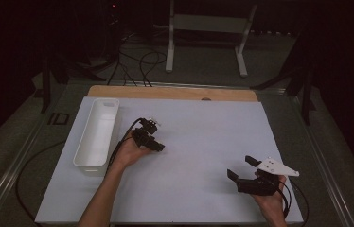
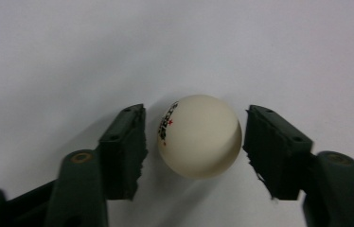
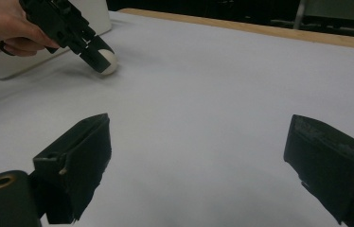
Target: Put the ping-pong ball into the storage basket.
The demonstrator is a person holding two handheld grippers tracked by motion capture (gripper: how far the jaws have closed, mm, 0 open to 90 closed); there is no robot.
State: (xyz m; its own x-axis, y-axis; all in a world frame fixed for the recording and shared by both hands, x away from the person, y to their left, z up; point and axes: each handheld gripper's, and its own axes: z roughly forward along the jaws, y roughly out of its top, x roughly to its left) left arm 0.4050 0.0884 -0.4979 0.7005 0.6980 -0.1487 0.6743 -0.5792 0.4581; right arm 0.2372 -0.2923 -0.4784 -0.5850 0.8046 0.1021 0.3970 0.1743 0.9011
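Note:
A white ping-pong ball (image 2: 199,137) with black print and a small red star rests on the white table (image 1: 203,137). My left gripper (image 2: 195,147) is lowered around it, one jaw on each side. A thin gap shows between each pad and the ball, so the gripper is open. In the high view, the left gripper (image 1: 158,147) sits left of the table's centre, with the ball hidden under it. The right gripper view shows the ball (image 3: 109,62) at the tip of the left gripper (image 3: 94,56). My right gripper (image 1: 239,166) hovers wide open near the front right with nothing between its jaws.
A long white bin (image 1: 97,132) stands along the table's left side, just left of the left hand. A wooden strip (image 1: 175,92) runs along the table's far edge. Cables (image 1: 137,66) and a white stand (image 1: 208,28) lie on the floor beyond.

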